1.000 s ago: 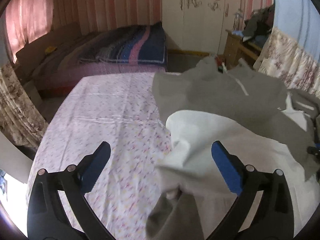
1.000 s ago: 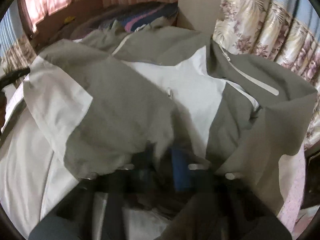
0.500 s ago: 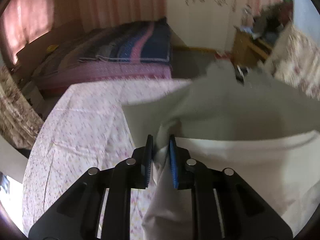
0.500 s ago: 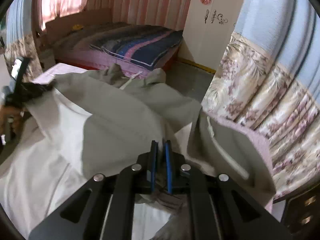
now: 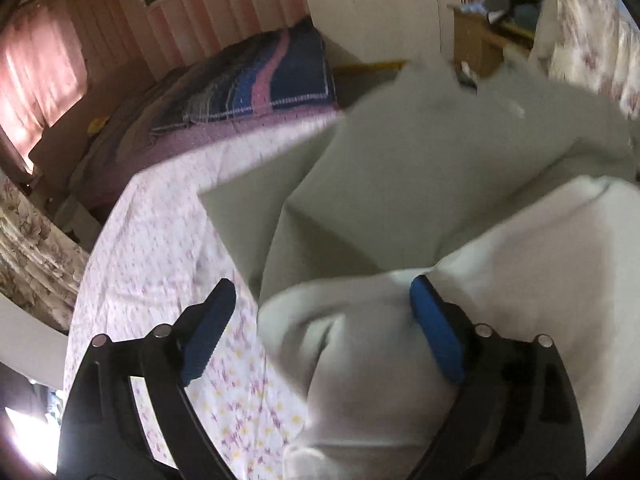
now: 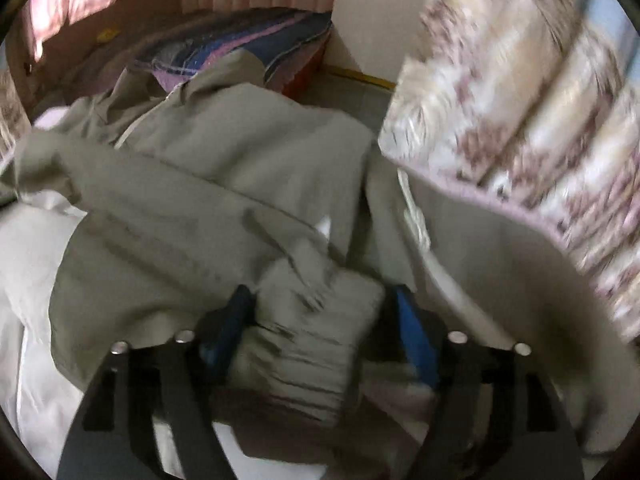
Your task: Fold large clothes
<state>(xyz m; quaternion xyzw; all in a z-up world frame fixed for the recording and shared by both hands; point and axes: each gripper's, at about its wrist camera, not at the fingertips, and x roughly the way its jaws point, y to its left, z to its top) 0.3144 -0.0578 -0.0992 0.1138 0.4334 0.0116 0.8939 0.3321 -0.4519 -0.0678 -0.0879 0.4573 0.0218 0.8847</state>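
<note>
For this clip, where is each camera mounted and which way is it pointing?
Left wrist view: sits on the left tool, looking forward over the floral sheet toward the bed; its two blue-padded fingers show spread open around the white part of the jacket.
Right wrist view: sits on the right tool, looking across the jacket's grey fabric toward the floral curtain; its open fingers straddle a bunched cuff.
Shared: the jacket and the bed with its striped blanket.
</note>
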